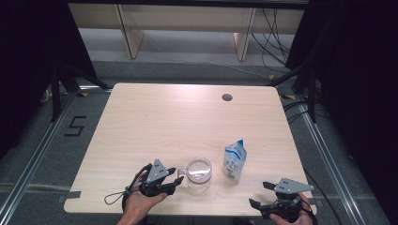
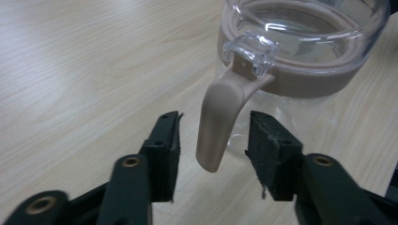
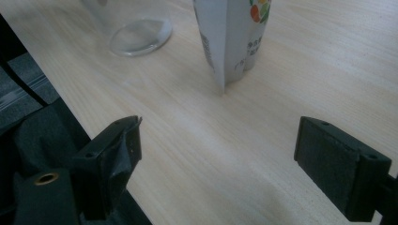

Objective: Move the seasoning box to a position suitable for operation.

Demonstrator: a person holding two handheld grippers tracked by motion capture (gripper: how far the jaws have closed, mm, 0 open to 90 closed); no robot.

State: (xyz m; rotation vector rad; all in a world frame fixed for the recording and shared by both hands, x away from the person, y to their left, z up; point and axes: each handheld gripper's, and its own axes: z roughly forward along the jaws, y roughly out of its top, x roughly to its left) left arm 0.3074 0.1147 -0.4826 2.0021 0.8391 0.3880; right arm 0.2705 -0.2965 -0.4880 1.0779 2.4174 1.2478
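Bench point(image 1: 187, 122): pale wood, with a small round cable hole point(image 1: 227, 97) near its far edge; everything in use sits along the near edge.
Glass jug point(image 1: 199, 174): clear, upright, near the front edge of the bench and left of centre, with a beige band under its rim and a beige handle point(image 2: 218, 126) pointing toward the person's left hand.
Pouch point(image 1: 234, 160): white with a blue top, standing upright just to the right of the jug and apart from it.
Left hand-held gripper point(image 1: 174, 178): right at the jug's handle; jaws spread on either side of the handle, with a gap showing between each pad and the handle, so nothing is pinched.
Right hand-held gripper point(image 1: 261, 193): at the bench's near right corner, well short of the pouch; jaws spread wide over bare wood, holding nothing.
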